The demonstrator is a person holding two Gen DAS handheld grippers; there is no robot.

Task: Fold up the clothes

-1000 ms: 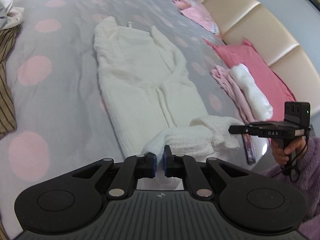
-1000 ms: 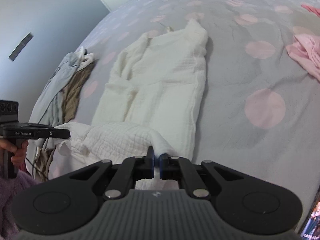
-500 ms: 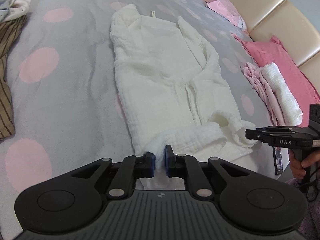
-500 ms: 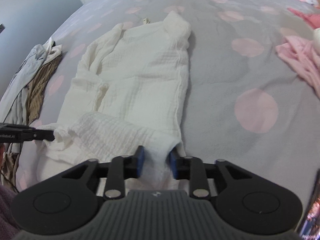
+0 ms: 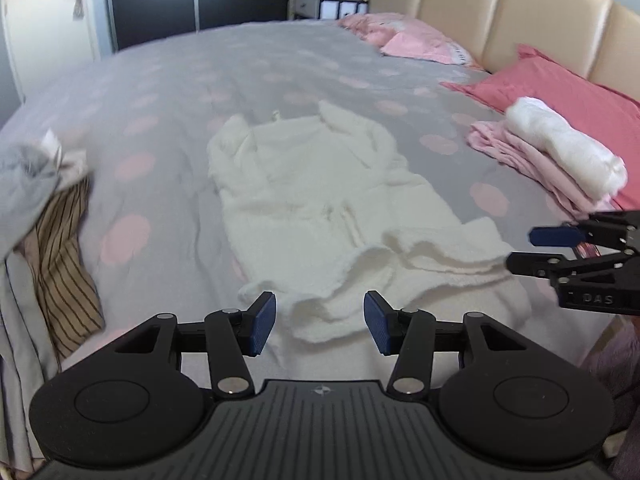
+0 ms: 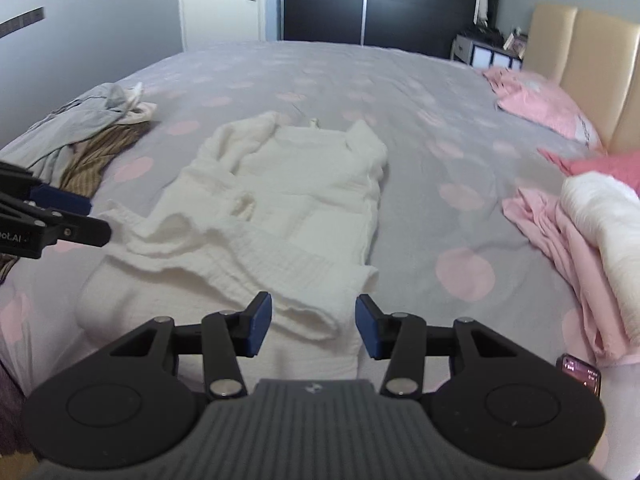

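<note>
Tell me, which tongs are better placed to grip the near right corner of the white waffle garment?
Right, probably: the right tongs stand open before that corner of the white waffle garment; the left tongs face its left hem.

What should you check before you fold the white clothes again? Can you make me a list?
1. Left tool open and empty: ok.
2. Right tool open and empty: ok.
3. White garment lying spread on the bed: ok, though its near hem is bunched.
4. Bottom edge folded up neatly: not ok, it looks rumpled and uneven.
5. Room to fold: ok, the striped clothes pile and the pink folded stack lie apart from it.
6. Sleeves tucked in flat: cannot tell.
</note>
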